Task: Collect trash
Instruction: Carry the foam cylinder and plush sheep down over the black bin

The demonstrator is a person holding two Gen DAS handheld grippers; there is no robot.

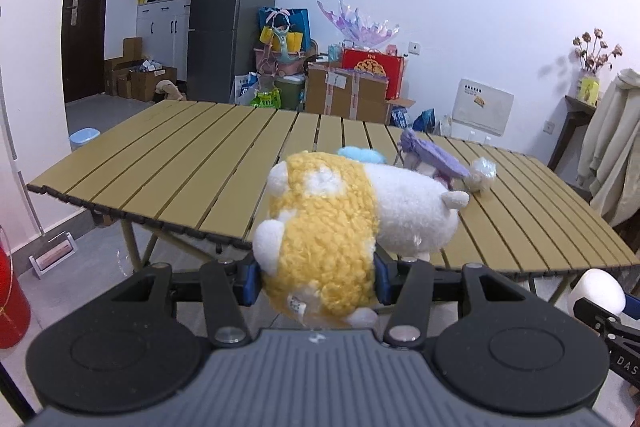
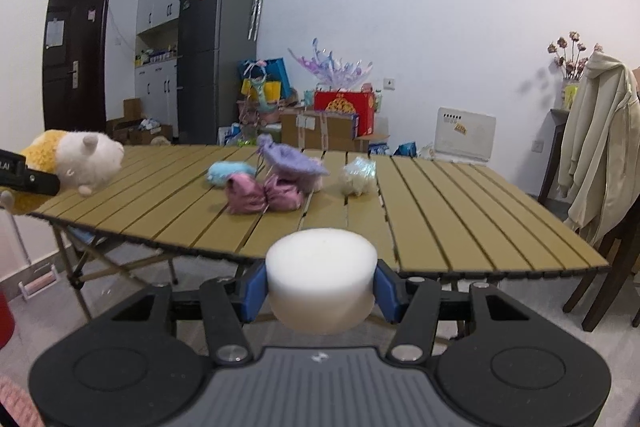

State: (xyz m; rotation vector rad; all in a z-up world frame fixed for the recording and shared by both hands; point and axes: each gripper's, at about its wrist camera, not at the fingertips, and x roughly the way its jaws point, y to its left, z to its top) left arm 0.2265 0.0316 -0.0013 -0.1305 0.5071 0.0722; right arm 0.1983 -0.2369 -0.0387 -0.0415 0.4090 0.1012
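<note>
Yellow plush toy [image 1: 320, 227] masking table [image 1: 160, 155]

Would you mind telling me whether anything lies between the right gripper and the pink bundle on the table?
Only its own load: the right gripper is shut on a white foam block. Beyond that, bare slats of the table lead to the pink bundle, with nothing visible between.

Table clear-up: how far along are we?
Done: nothing visibly binned. In hand: left gripper clamps the plush toy; right gripper clamps the white foam puck. Left on the table: blue fluffy item, pink bow, purple knit piece, crinkly white ball.
</note>
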